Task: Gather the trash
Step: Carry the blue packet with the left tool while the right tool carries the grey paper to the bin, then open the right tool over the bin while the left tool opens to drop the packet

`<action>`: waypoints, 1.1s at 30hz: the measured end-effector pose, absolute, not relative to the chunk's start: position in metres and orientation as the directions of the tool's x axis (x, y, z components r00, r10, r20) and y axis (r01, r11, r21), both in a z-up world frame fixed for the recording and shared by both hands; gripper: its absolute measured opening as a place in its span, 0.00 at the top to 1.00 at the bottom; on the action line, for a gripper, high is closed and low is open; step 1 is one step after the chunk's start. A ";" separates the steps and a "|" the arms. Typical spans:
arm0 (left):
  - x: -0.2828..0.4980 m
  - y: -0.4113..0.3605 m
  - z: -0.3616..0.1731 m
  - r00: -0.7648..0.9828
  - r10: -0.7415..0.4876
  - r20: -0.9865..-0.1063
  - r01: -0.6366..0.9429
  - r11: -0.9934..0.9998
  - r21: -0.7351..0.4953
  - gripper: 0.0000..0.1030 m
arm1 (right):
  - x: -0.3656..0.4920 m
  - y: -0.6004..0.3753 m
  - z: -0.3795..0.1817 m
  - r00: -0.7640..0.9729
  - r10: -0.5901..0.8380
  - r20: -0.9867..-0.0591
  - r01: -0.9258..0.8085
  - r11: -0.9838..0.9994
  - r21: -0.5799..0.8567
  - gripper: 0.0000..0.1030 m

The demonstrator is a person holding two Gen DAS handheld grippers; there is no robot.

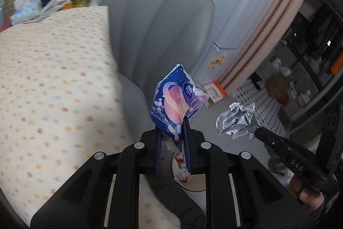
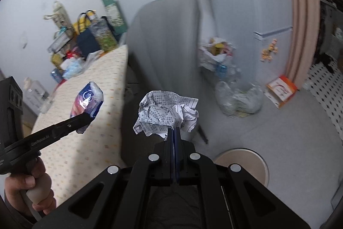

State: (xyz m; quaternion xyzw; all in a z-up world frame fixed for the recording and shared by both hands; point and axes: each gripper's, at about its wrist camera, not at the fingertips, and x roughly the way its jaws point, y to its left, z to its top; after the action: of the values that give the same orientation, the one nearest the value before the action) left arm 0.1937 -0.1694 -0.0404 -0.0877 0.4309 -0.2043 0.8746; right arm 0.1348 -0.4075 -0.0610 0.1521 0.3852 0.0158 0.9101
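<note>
My left gripper is shut on a blue and pink plastic wrapper and holds it in the air right of the table edge. The wrapper also shows in the right wrist view, with the left gripper below it. My right gripper is shut on a crumpled printed paper ball. That paper ball hangs right of the wrapper in the left wrist view, held by the right gripper. A round beige bin sits on the floor below.
A table with a dotted cream cloth is on the left, with bottles and bags piled at its far end. A grey chair stands behind. A clear bag of bottles and an orange box lie on the floor.
</note>
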 end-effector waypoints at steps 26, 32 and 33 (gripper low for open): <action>0.194 -0.299 -0.114 0.333 -0.446 -0.831 0.421 0.859 -0.293 0.82 | 0.095 -0.535 -0.152 0.591 0.073 -0.804 0.380 0.854 0.356 0.49; 0.192 -0.325 -0.124 0.276 -0.464 -0.842 0.472 0.828 -0.302 0.79 | 0.080 -0.558 -0.138 0.616 0.032 -0.787 0.414 0.836 0.359 0.44; 0.191 -0.331 -0.126 0.260 -0.469 -0.844 0.485 0.819 -0.306 0.74 | 0.077 -0.561 -0.136 0.620 0.025 -0.784 0.419 0.834 0.358 0.43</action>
State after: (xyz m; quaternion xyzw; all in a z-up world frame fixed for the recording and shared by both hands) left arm 0.1905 -0.3310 -0.1261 0.0076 0.5287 -0.3006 0.7937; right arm 0.0774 -0.5606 -0.1358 0.2642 0.4205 -0.1145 0.8604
